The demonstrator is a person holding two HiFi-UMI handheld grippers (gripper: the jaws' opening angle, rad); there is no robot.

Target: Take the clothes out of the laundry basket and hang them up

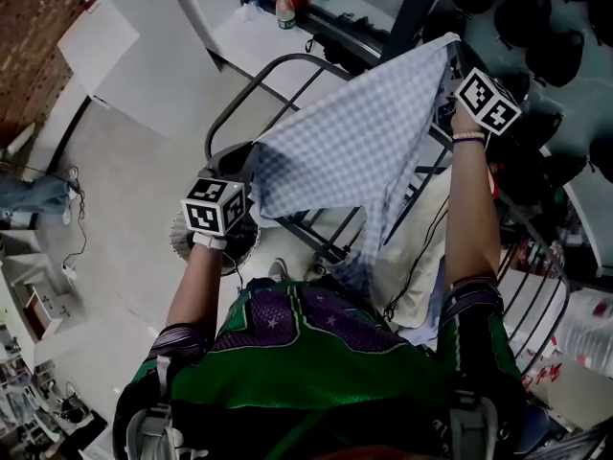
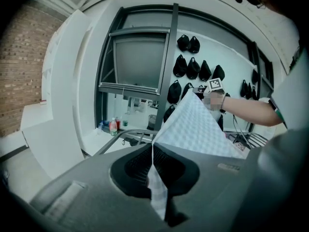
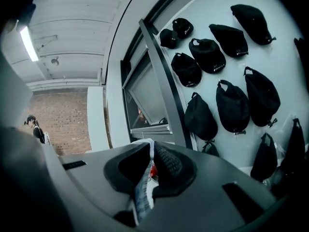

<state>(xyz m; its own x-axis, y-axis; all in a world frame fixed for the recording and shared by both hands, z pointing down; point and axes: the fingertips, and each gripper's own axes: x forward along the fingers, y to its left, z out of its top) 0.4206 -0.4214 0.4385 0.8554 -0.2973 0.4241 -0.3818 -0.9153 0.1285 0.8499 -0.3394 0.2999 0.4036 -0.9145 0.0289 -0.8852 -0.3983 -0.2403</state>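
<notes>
Head view, item list. Checked cloth: pale blue-and-white, spread out in the air between both grippers, above the drying rack and touching none of its rails as far as can be seen. Its lower edge hangs toward the rack's bars in front of the person.

Left gripper: jaws closed on the cloth's lower left corner. Its own view shows a thin tongue of fabric pinched between the pads.

Right gripper: held higher, jaws closed on the upper right corner, with a narrow fold of fabric caught between the pads in its own view.

Laundry basket: not identified with certainty in any view.

Background: black caps on the wall, bottles on a ledge.

Hazards, as judged:
- Both grips hold only a small bit of corner, so a sharp pull while the cloth is stretched could slip one free.
- The hanging lower edge could snag on the rack's inner bars during lowering.
- Uneven laying over a rail could let the cloth slide off on its heavier side.
</notes>
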